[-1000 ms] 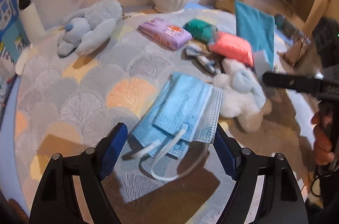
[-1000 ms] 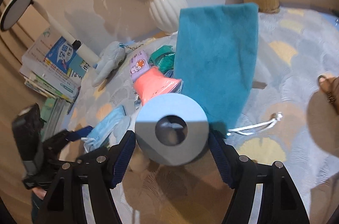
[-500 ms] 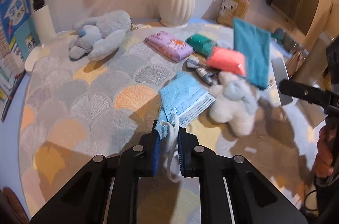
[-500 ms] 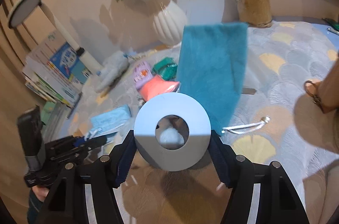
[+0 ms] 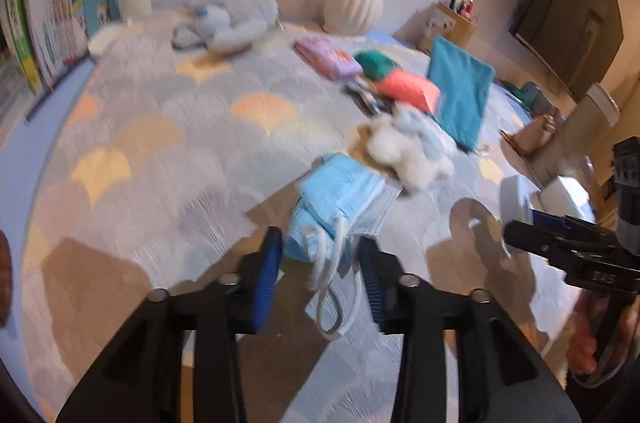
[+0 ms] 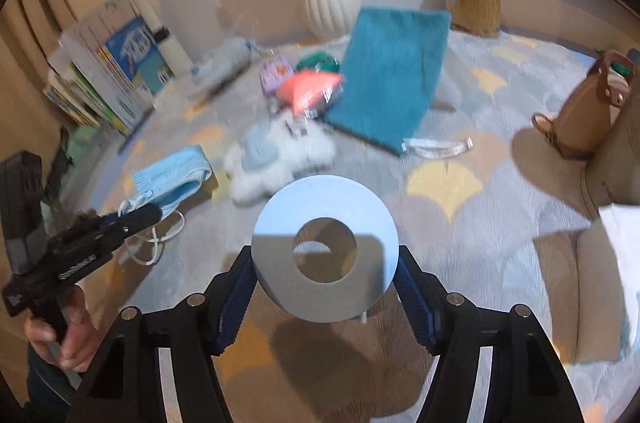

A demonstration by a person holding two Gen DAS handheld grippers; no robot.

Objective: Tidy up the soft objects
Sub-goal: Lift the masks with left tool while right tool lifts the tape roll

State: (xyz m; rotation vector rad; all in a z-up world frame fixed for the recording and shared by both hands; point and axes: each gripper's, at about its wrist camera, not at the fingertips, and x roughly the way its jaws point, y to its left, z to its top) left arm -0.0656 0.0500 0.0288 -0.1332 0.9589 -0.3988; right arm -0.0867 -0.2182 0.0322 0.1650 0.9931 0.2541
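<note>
Two plush toys, one grey-blue (image 5: pixel 228 19) and one fluffy white (image 5: pixel 408 151), lie on the scallop-patterned counter (image 5: pixel 168 143). The left gripper (image 5: pixel 320 263) has its fingers parted around pleated blue face masks (image 5: pixel 336 203) near the counter's front edge. The right gripper (image 6: pixel 326 279) clamps one round tissue roll (image 6: pixel 326 251).

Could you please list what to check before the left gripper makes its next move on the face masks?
1. Left gripper open: ok, fingers apart.
2. Face masks lined up: ok, the ear loops lie between the fingers and the stack is just ahead.
3. Masks apart from the white plush toy: cannot tell, the edges look close.
4. Right gripper gripping the roll: ok, fingers on both sides.
5. Sharp view: not ok, both views are blurred.
</note>
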